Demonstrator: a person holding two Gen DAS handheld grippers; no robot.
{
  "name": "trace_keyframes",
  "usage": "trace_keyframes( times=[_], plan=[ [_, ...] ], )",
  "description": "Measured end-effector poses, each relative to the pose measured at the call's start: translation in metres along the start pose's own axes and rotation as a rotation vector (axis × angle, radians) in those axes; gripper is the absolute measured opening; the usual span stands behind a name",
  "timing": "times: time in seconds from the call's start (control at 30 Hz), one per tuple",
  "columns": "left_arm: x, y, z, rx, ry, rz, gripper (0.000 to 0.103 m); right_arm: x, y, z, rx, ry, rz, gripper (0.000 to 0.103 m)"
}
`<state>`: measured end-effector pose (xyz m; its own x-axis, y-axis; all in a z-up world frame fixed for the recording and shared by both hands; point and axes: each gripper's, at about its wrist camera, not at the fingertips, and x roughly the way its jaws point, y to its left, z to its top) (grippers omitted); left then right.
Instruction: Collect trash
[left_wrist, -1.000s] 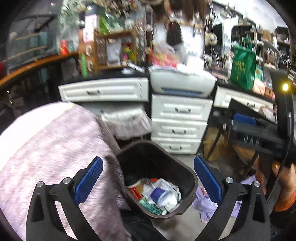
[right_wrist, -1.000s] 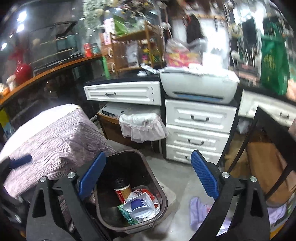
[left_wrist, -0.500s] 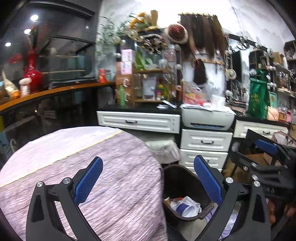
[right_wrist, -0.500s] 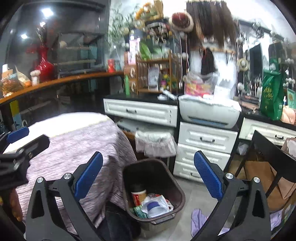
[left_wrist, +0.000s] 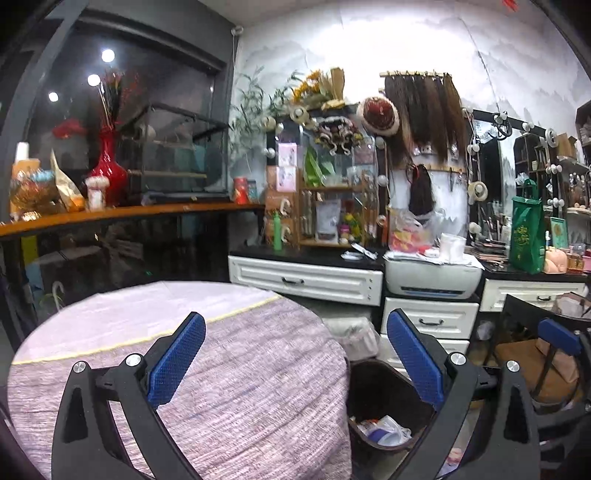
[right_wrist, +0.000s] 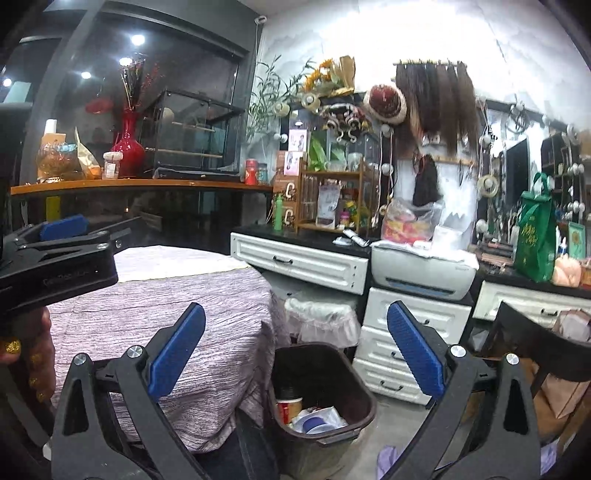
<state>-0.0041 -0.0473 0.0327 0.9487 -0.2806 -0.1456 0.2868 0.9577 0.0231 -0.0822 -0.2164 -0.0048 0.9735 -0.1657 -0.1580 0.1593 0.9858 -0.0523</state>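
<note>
Both tools are wide open and hold nothing. The left gripper hangs over the round table with the purple cloth. The right gripper is up above the brown bin on the floor beside the table. The trash, a cup and some wrappers, sits inside the bin. Farther back are white drawers and a printer. The tabletop looks bare, so a tool could reach down and catch the cloth by mistake.
</note>
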Motion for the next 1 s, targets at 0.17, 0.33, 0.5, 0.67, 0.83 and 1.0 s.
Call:
trace_keyframes(
  times=[0.17,0.33,0.5,0.67,0.83,1.0],
  plan=[
    [-0.004,-0.016,-0.001,0.062,-0.034,0.042,0.097,-0.001,-0.007,0.001,0.03,0.0,-0.009,0.097],
    [-0.001,-0.021,-0.004,0.065,-0.015,0.021,0.097,-0.001,-0.013,0.0,0.047,0.003,0.003,0.097],
    [0.001,-0.017,-0.007,0.05,-0.002,0.02,0.097,-0.001,-0.011,0.0,0.042,-0.003,0.006,0.097],
    [-0.001,-0.012,-0.008,0.031,0.005,0.023,0.098,0.0,-0.01,0.0,0.041,0.004,0.014,0.097],
    [0.001,-0.009,-0.007,0.019,0.012,0.019,0.097,0.001,-0.01,0.0,0.039,0.008,0.016,0.097],
    [0.004,-0.007,-0.009,0.013,0.034,0.018,0.097,0.003,-0.01,0.0,0.038,0.012,0.018,0.097]
  ],
)
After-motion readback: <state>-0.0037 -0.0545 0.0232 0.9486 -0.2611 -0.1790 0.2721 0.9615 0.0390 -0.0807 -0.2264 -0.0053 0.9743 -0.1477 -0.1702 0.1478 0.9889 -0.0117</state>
